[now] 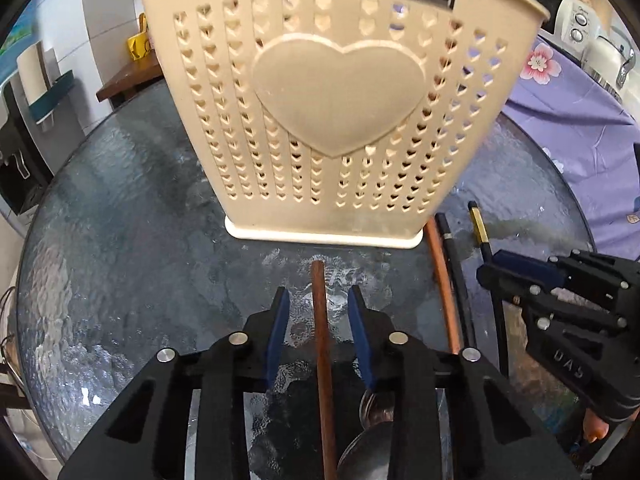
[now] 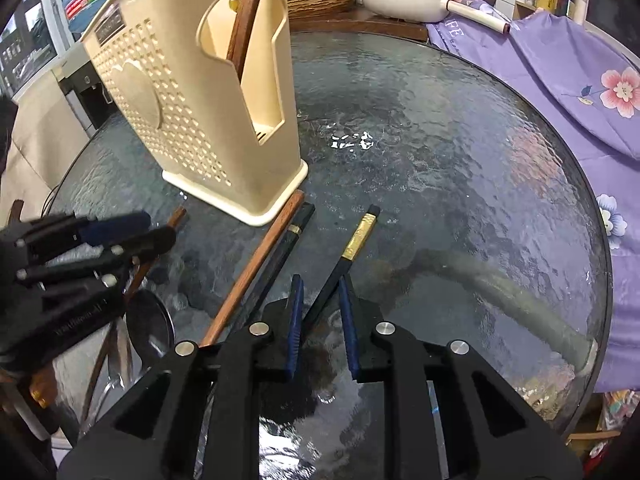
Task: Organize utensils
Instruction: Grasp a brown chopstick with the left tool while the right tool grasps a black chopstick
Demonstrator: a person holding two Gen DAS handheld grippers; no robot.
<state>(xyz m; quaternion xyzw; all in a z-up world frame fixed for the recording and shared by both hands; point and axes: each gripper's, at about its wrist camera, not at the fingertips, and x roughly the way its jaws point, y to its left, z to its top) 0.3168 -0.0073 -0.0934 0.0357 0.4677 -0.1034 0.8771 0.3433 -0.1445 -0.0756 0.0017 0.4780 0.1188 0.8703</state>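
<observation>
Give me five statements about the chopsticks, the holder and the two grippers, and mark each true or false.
1. The cream utensil holder stands upright on the glass table. True.
2. A brown chopstick lies between the left gripper fingers. True.
3. The holder is empty. False: a brown utensil already stands inside.
4. The right gripper straddles a spoon. False: a black chopstick with a gold band lies between its fingers.
5. The table is bare wood. False: it is textured glass.
</observation>
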